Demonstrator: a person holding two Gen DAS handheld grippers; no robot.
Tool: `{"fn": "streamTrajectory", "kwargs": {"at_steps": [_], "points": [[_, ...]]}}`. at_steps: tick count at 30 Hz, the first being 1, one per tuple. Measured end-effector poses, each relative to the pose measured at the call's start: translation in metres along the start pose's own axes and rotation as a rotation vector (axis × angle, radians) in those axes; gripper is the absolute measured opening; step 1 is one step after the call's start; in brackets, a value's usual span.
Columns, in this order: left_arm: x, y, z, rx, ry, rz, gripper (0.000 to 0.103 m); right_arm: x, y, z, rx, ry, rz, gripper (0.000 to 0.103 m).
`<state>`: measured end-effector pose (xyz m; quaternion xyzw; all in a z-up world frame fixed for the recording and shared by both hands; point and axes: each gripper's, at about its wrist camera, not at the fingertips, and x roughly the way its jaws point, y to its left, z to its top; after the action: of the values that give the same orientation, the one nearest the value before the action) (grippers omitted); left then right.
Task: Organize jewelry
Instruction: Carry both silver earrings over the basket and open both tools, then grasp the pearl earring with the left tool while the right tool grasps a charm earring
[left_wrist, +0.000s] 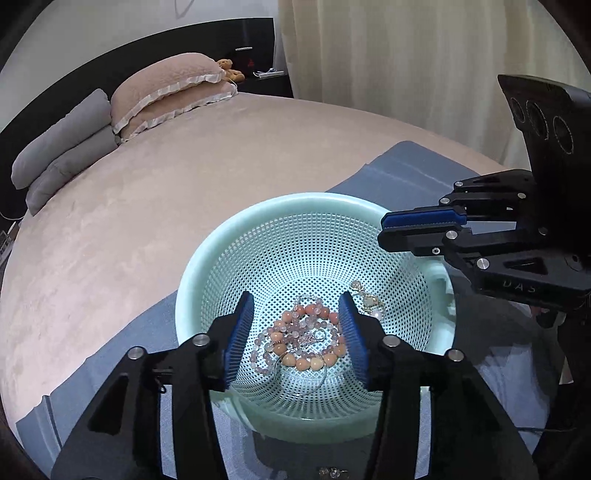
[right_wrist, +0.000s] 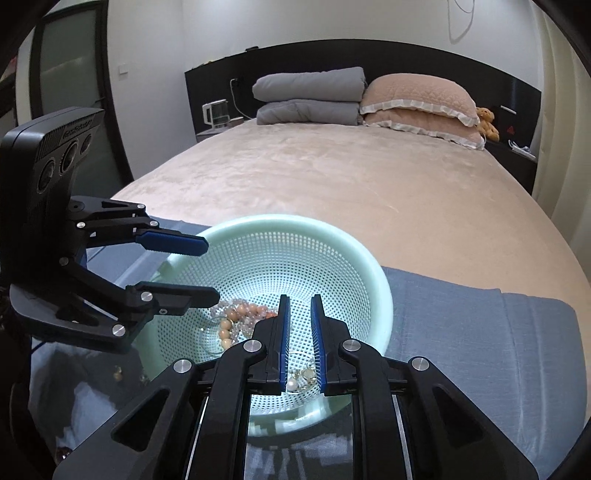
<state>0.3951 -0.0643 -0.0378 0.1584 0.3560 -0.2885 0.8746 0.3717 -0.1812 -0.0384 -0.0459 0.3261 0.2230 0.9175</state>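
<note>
A mint-green mesh basket (left_wrist: 207, 266) (right_wrist: 380, 295) holds pink and peach beaded bracelets (left_wrist: 306, 332) (right_wrist: 236, 314), a thin silver bangle (left_wrist: 299, 384) and pearl earrings (left_wrist: 369, 301) (right_wrist: 293, 384). My left gripper (left_wrist: 296, 295) (right_wrist: 211, 269) hangs open inside the basket. Its blue pads stand on either side of the bracelets, above them and not touching. My right gripper (right_wrist: 300, 297) (left_wrist: 382, 225) is over the basket's right rim. Its pads are almost together with nothing pinched; the pearl earrings show through the slit below.
The basket stands on a glassy surface beside a blue cloth (right_wrist: 480, 332) at the foot of a beige bed (left_wrist: 184, 184). A few small jewelry pieces (left_wrist: 332, 472) (right_wrist: 118, 373) lie outside the basket. Pillows (right_wrist: 417, 99) and folded grey bedding (right_wrist: 306, 96) are far back.
</note>
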Motion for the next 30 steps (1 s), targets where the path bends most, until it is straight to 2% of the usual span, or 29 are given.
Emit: {"fn": "streamTrajectory", "kwargs": {"at_steps": [4,9,13,15,16,18,20,22,23,26,30], "points": [[-0.029,0.000,0.006,0.006,-0.019,0.020,0.052,-0.024,0.011,0.012,-0.039,-0.032,-0.016,0.012],[-0.074,-0.004,0.011,0.061,-0.040,0.084,0.056,-0.065,0.032,0.033,-0.101,-0.078,-0.026,0.012],[-0.111,-0.001,0.008,0.060,-0.043,0.132,0.056,-0.102,0.051,0.047,-0.146,-0.123,-0.032,0.012],[-0.129,-0.001,0.003,0.059,-0.048,0.144,0.057,-0.120,0.060,0.051,-0.168,-0.142,-0.034,0.013],[-0.138,-0.001,-0.001,0.060,-0.050,0.156,0.062,-0.128,0.063,0.051,-0.179,-0.149,-0.029,0.017],[-0.152,0.000,-0.010,0.062,-0.049,0.172,0.064,-0.141,0.069,0.050,-0.201,-0.160,-0.021,0.024],[-0.161,0.003,-0.021,0.056,-0.032,0.178,0.065,-0.148,0.075,0.045,-0.215,-0.155,-0.002,0.029],[-0.166,0.009,-0.036,0.036,-0.029,0.183,0.079,-0.149,0.081,0.036,-0.232,-0.143,0.029,0.034],[-0.164,0.011,-0.042,0.023,-0.023,0.185,0.081,-0.147,0.085,0.029,-0.242,-0.136,0.049,0.037],[-0.153,0.012,-0.071,-0.001,0.012,0.172,0.085,-0.132,0.094,0.002,-0.253,-0.092,0.120,0.038],[-0.131,-0.004,-0.113,0.041,0.055,0.120,0.085,-0.099,0.100,-0.039,-0.250,-0.006,0.204,0.038]]}}
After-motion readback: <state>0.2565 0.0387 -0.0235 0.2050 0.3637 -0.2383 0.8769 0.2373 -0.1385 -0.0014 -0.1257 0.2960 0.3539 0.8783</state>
